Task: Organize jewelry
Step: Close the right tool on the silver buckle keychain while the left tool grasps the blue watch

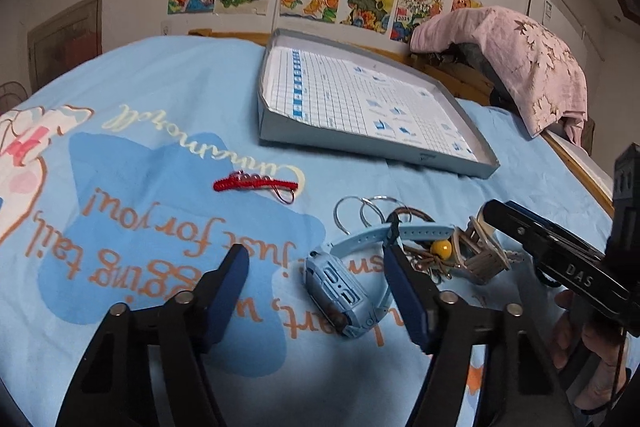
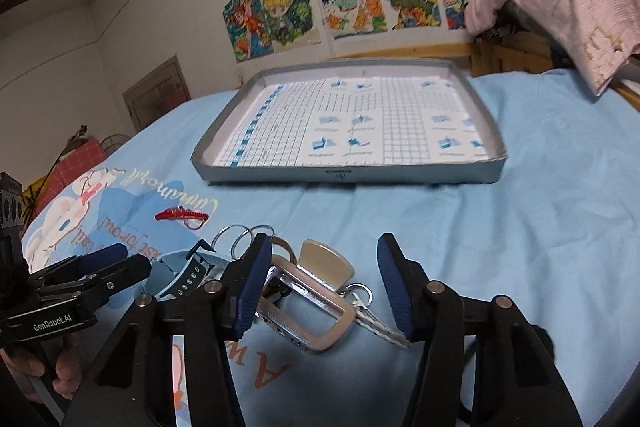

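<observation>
My left gripper [image 1: 316, 259] is open, its fingers on either side of a light blue watch [image 1: 340, 287] that lies on the blue cloth. A red braided bracelet [image 1: 256, 183] lies further off to the left; it also shows in the right wrist view [image 2: 182, 215]. Two silver rings [image 1: 360, 211] lie beyond the watch. My right gripper [image 2: 322, 247] is open over a silver rectangular buckle [image 2: 316, 311] with a beige tab and a key [image 2: 376, 327]. A grey tray [image 2: 348, 175] lined with printed paper stands beyond; in the left wrist view its wall [image 1: 340, 143] faces me.
A yellow bead and brown cord [image 1: 440, 249] lie tangled by the watch strap. A pink cloth [image 1: 520, 59] covers something at the back right. A wooden rail [image 2: 400, 51] and a wall with drawings stand behind the tray.
</observation>
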Motion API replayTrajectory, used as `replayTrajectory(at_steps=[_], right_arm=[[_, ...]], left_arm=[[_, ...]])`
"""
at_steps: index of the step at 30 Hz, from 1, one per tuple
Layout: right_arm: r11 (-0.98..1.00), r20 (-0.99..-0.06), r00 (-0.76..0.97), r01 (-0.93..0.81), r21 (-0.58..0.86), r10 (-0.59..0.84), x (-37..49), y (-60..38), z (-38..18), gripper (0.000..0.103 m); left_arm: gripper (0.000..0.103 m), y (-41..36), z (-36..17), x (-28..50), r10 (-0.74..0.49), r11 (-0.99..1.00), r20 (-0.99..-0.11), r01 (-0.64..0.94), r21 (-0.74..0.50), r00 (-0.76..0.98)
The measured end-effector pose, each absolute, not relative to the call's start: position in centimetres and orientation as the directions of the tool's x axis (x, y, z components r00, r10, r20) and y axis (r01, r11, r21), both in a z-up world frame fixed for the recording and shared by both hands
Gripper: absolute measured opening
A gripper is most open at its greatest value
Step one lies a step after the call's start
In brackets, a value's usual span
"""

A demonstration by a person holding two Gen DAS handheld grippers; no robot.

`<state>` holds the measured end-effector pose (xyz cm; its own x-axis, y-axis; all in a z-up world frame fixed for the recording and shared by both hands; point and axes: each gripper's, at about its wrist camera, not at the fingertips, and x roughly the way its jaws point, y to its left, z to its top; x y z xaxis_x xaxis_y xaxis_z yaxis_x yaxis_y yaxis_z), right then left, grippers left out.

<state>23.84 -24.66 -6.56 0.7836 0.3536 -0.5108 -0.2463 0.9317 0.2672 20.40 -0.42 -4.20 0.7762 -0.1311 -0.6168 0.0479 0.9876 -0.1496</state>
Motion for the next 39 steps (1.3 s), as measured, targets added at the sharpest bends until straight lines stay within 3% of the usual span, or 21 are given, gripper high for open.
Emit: replayTrajectory(at_steps=[8, 12, 18, 27, 34, 39], right_arm=[[0.920, -0.529, 0.758, -0.258, 0.295, 0.382, 24.5, -24.5, -7.1, 0.026], [0.916, -0.537, 0.745, -0.283, 0.283, 0.396, 24.1, -24.3, -6.9, 0.025], [0.914, -0.579, 0.707, -0.326, 0.242, 0.406, 22.8, -23.9, -6.9, 0.015], [0.884, -0.589, 0.661, -0.383, 0.267, 0.464, 22.7, -23.9, -7.2, 0.014], [0.870, -0.558, 0.670, -0.411, 0.271, 0.490, 21.8, -23.7, -6.8, 0.004], [0.875, -0.515, 0.708, -0.409, 0.258, 0.483, 20.6, -24.0, -5.8, 0.004]], left_arm=[[0.044, -0.8, -5.4, 21.0, -0.164, 0.982, -0.674, 0.054, -0.182, 0.720], [0.034, -0.8, -5.3, 20.9, -0.188, 0.978, -0.670, 0.074, -0.196, 0.718], [0.033, -0.5, -5.3, 21.0, -0.201, 0.974, -0.673, 0.072, -0.215, 0.712], [0.025, -0.7, -5.3, 20.8, -0.203, 0.975, -0.684, 0.080, -0.207, 0.701], [0.019, -0.8, -5.0, 20.3, -0.201, 0.976, -0.674, 0.086, -0.200, 0.711], [0.017, -0.4, -4.8, 19.9, -0.199, 0.975, -0.662, 0.075, -0.211, 0.723]])
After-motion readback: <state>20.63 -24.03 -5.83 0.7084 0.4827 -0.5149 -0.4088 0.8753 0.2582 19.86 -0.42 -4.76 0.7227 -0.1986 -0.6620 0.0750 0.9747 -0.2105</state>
